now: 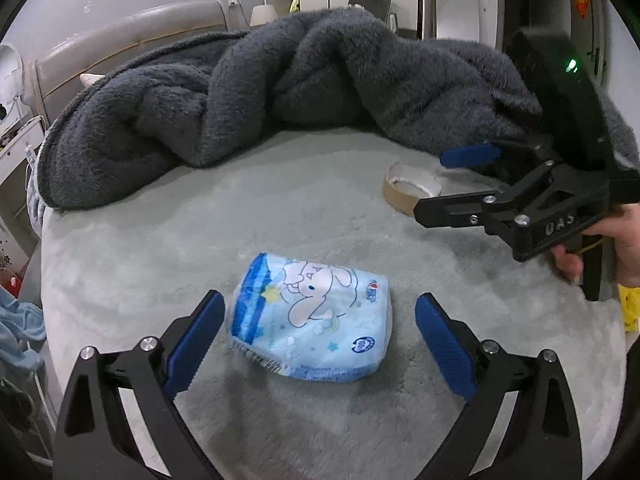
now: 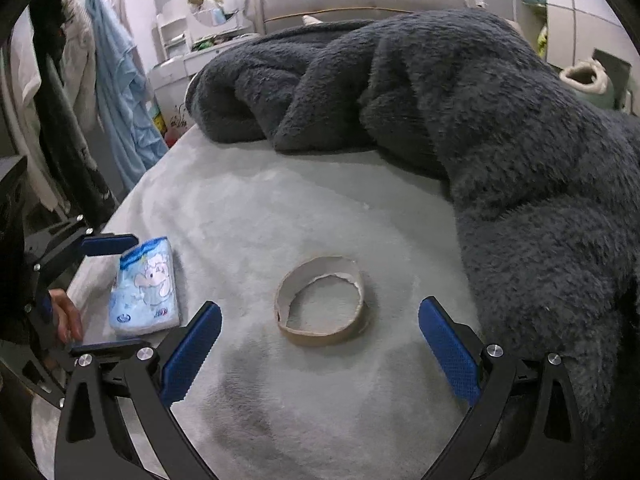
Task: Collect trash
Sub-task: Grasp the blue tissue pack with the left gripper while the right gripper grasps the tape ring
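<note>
Left wrist view: the left gripper [image 1: 318, 344] has its jaws spread wide, and the blue pads hold nothing. Between them, a little nearer to the left pad and just ahead of both tips, lies a soft tissue pack [image 1: 310, 326] in light blue wrap. The wrap carries a white cartoon dog with long ears, stars, a darker blue striped band at one end and two small round badges; the writing on the badges is too small to read. The pack rests flat on the pale green plush bed cover [image 1: 160, 248] and does not touch either pad.

Ahead and to the right of these jaws the right gripper [image 1: 452, 180] comes in from the side, held by a hand [image 1: 600, 252]. Raised letters on its black body look like "OAS", though the first letter is not sure. A green light shines on its upper housing. Just beside its lower finger lies an empty cardboard tape core [image 1: 410, 188].

In the right wrist view, the right gripper [image 2: 320, 344] is also wide open and empty. The cardboard tape core [image 2: 320, 300], with a torn inner edge, lies flat on the bed cover [image 2: 280, 208] between the two pads and slightly ahead of them, touching neither. To the left, outside the left pad, is the tissue pack [image 2: 146, 288], with the left gripper [image 2: 108, 292] around it, one blue finger on each side. A dark grey fleece blanket [image 2: 460, 120] is heaped beyond and to the right of the jaws, close to the right pad.
</note>
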A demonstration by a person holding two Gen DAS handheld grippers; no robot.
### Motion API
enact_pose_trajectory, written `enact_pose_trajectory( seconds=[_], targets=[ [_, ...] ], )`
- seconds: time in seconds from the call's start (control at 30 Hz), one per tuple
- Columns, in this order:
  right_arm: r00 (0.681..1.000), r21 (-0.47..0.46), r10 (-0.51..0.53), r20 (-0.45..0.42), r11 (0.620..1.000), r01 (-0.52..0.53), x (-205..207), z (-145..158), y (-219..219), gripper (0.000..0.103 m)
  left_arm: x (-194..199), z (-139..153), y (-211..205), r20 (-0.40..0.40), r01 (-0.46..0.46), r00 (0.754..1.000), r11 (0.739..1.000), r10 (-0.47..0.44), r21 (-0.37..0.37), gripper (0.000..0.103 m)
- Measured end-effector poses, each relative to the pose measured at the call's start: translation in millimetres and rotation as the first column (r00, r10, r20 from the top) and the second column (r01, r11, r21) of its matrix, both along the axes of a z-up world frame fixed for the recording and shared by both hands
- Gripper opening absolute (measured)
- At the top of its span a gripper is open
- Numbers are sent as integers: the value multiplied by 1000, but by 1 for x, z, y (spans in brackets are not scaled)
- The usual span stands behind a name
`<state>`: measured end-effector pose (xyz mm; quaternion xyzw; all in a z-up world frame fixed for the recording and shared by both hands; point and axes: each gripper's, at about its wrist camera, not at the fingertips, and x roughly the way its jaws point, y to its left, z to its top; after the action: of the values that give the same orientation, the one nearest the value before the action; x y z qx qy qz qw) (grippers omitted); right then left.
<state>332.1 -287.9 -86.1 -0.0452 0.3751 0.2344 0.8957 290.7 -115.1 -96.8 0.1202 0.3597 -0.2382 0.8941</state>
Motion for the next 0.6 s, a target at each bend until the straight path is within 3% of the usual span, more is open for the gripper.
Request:
enact_pose_trajectory(
  seconds=[0.1,0.23,0.3,0.4,0.6],
  targets=[
    [1000,-24,15,0,1000,-15,1,-2,4,91,4,-6,-5,-15,-10,1000,1000,11,29,86],
    [1000,-51,13,-4,999,-14,4,-6,6,79,4,-10,-6,-20,-19,1000,999,20,39,80],
    [1000,-46,5,-9,999,-5,6,-7,4,64,4,-8,-6,-12,-19,1000,999,19,39,78],
    [1000,-38,-14,-27,999,13,10,-8,0,49,2,-5,-7,1,-22,1000,999,22,37,77],
    [1000,-59,-17,-14,998,16,3,1,3,47,-7,10,2,31,-94,995,995,95,-19,77]
  ],
)
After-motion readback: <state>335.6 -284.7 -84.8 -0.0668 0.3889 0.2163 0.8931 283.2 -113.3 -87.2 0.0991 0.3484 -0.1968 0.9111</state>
